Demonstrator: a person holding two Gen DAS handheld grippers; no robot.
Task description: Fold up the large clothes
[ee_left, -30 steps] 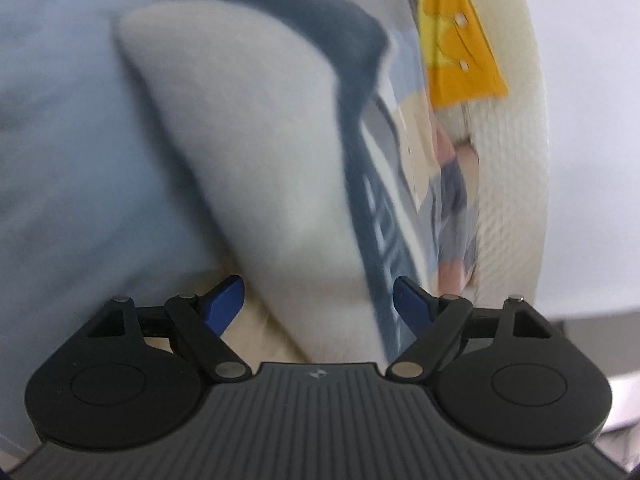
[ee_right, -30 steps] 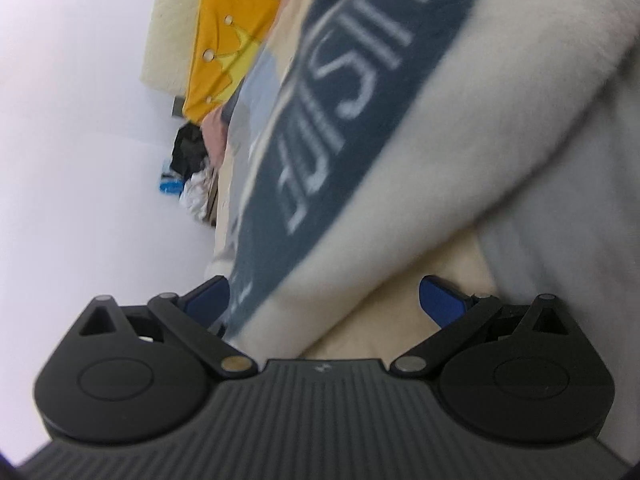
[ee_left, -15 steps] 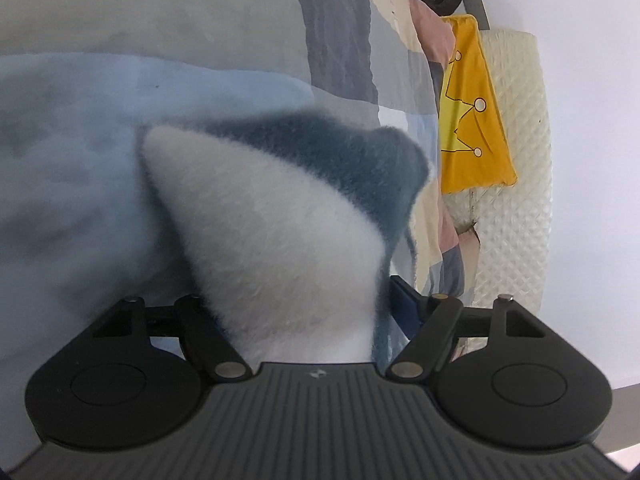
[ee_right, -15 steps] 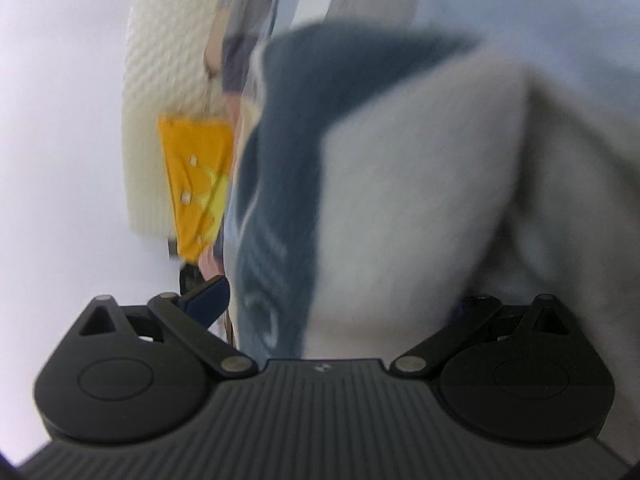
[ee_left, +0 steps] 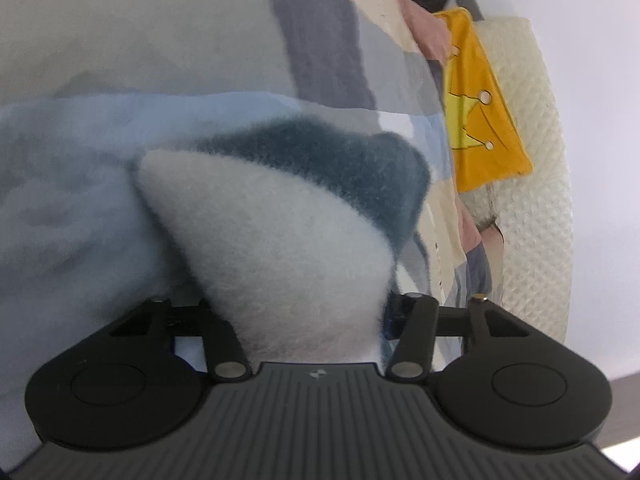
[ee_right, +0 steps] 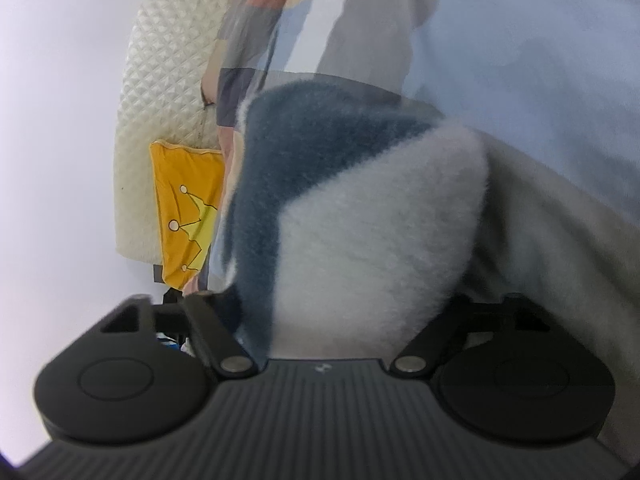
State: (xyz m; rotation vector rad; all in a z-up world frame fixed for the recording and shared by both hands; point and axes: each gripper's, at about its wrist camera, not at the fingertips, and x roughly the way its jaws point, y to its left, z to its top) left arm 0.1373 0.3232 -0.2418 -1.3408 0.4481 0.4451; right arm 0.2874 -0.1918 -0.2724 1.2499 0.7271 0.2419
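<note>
While the left gripper (ee_left: pixel 296 312) pointed down over the bed, its jaws were closing, and a fluffy fold of the fleece garment (ee_left: pixel 280 240) bulged up between them. At the far left of that view lay the pale blue bedspread (ee_left: pixel 60 184), soft and rumpled, with the garment's white pile rising from it like a rounded ear, a dark blue band (ee_left: pixel 348 164) running along its upper right edge. Fabric filled the whole gap between the fingers and hid both tips, so the fold looked pinched there. Further right came a patchwork quilt (ee_left: pixel 320 40) in grey, navy and cream blocks, then an orange cushion (ee_left: pixel 480 120) printed with a yellow crown, and last a cream quilted headboard (ee_left: pixel 540 160) against the white wall.

In the right wrist view the order ran the other way. White wall stood at the left, then the headboard (ee_right: pixel 168 80), the cushion (ee_right: pixel 188 208) and the quilt's (ee_right: pixel 248 40) strip of patches. The right gripper (ee_right: pixel 340 312) was likewise closing, with another corner of the garment (ee_right: pixel 360 240) packed between its fingers, the dark band (ee_right: pixel 288 152) on its left side and white pile to the right. Its tips were buried in fleece as well. Pale grey and blue bedding (ee_right: pixel 540 60) filled the right of the frame.
</note>
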